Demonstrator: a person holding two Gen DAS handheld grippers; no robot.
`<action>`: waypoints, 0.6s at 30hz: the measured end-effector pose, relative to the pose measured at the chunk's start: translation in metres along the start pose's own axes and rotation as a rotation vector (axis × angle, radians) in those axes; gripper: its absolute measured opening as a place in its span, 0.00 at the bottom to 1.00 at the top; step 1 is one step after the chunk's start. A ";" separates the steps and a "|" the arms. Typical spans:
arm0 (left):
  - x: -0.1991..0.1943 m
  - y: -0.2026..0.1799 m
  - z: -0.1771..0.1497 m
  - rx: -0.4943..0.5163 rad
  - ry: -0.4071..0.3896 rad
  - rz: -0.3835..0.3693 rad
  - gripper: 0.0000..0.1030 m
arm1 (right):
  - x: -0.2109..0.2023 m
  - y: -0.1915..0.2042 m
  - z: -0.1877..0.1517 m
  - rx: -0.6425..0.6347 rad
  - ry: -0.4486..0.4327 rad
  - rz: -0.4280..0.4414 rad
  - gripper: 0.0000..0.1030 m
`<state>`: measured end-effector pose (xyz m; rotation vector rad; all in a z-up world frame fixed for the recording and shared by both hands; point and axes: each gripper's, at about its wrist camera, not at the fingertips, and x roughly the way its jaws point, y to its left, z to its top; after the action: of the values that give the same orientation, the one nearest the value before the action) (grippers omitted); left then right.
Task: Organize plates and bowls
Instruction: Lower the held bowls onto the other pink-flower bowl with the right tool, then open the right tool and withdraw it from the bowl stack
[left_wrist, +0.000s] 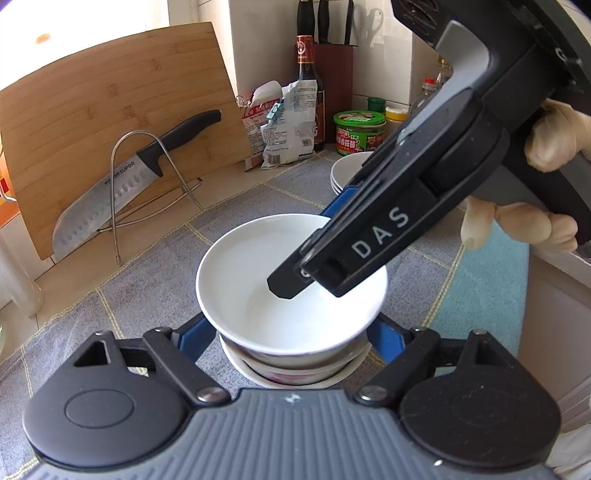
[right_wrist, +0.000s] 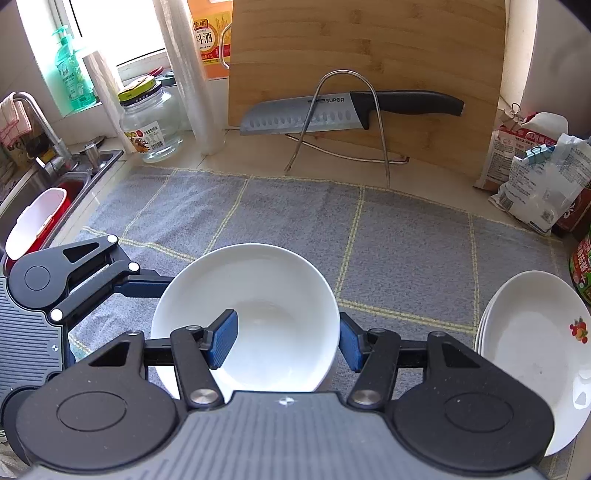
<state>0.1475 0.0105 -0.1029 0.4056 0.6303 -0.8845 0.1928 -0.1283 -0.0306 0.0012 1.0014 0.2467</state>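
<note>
Bowl stack on mat, near front edge, centre. Plate stack to right, apart. Cutting board leaning behind mat w/ knife on wire rack. Sink off left edge. Bags at back-right corner.

We cannot see the lower bowls of the stack, covered by the top white bowl. The left hand-held gripper has its fingertips hidden behind that stack. The plate stack is partly cut off by the right hand-held gripper's body.
</note>
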 end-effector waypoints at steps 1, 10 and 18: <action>0.000 0.000 0.000 -0.001 0.002 0.000 0.85 | 0.001 0.000 0.000 0.002 0.001 0.001 0.61; 0.002 0.000 -0.001 -0.007 0.010 -0.010 0.85 | 0.003 0.000 -0.002 0.006 0.005 -0.001 0.61; 0.003 -0.001 -0.001 -0.007 0.012 -0.007 0.86 | 0.003 0.001 -0.002 0.006 0.005 -0.001 0.63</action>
<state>0.1474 0.0090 -0.1061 0.4029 0.6456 -0.8872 0.1925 -0.1272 -0.0335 0.0056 1.0069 0.2433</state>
